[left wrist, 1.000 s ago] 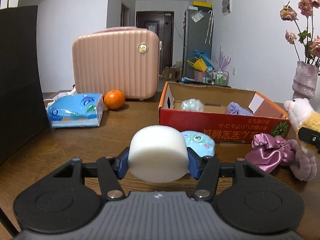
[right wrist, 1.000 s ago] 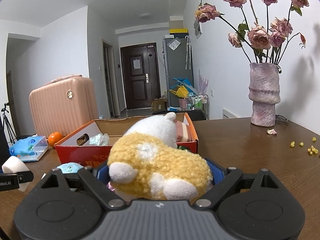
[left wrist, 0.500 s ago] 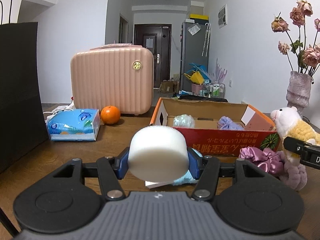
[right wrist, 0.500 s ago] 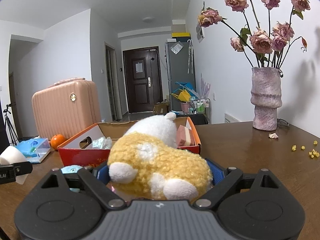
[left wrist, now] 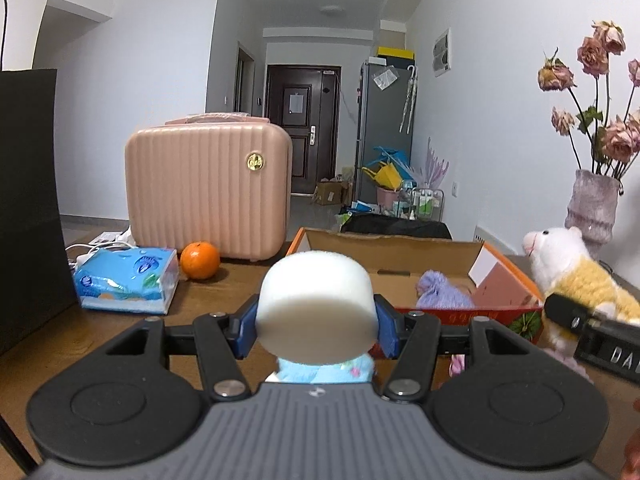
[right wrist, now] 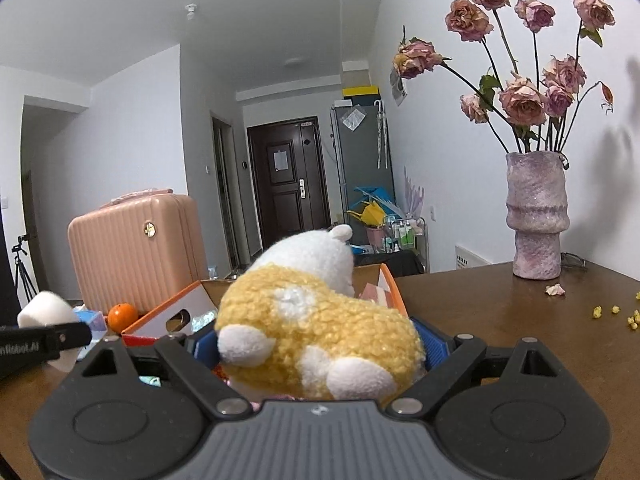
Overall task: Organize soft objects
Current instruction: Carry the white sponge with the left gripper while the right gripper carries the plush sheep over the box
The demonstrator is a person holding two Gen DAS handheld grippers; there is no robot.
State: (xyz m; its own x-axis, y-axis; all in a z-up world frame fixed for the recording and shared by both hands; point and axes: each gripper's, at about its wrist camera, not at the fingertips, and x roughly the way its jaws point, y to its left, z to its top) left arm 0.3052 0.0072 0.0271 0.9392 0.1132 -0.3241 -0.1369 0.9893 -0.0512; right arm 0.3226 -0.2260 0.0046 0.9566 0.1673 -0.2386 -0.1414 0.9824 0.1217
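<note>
Far left on the table (left wrist: 224,312): tissue pack (left wrist: 128,280), orange (left wrist: 199,260), pink case (left wrist: 208,192) behind them. Left gripper (left wrist: 316,320) is clamped on a white sponge (left wrist: 316,308), blue pads pressing both sides, held above the table just short of the box (left wrist: 460,316). A blue plush (left wrist: 324,368) lies under the sponge. Box is open, with a purple scrunchie (left wrist: 444,292) inside. Right gripper (right wrist: 316,344) grips a yellow-white plush (right wrist: 316,336), jaws wide around its body, head over the box's near corner. Vase (right wrist: 536,216) of dried roses stands well right, petals scattered near it.

Risks: both hands converge on one box and the grippers could collide. The sponge is compressible, so it may spring out of the grip or bounce off the rim. The plush is bulky and overhangs the pads; released early, it lands outside the box.
</note>
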